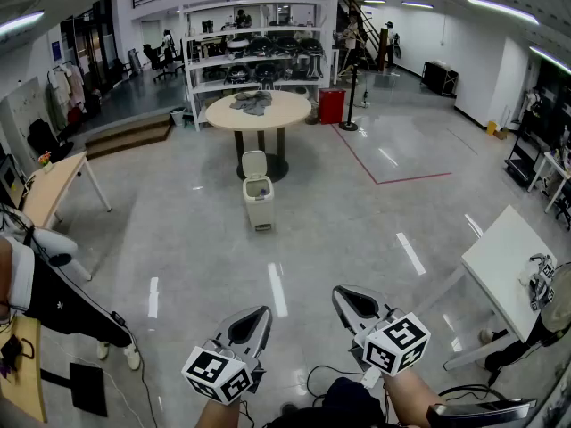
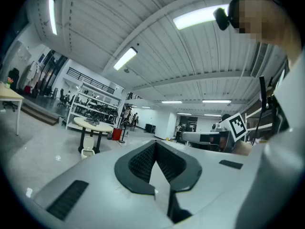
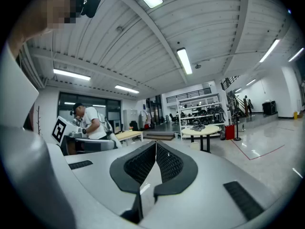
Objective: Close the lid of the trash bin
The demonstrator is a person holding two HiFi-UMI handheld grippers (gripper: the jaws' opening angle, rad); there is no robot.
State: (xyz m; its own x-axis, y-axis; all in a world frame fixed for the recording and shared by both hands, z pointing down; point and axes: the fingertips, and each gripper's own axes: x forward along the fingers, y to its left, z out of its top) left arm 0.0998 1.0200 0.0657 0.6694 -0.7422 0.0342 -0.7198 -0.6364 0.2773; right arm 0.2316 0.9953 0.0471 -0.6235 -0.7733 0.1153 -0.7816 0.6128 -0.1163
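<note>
Glossy grey floor (image 1: 357, 230), trash bin (image 1: 258, 196) near round table (image 1: 294, 112)

left gripper (image 2: 155, 146) jaws together, empty; trash bin (image 2: 87, 151) far off beside round table (image 2: 93, 124).

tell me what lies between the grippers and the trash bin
Only bare glossy floor, as the head view shows, separates the left gripper and right gripper from the open trash bin.
</note>
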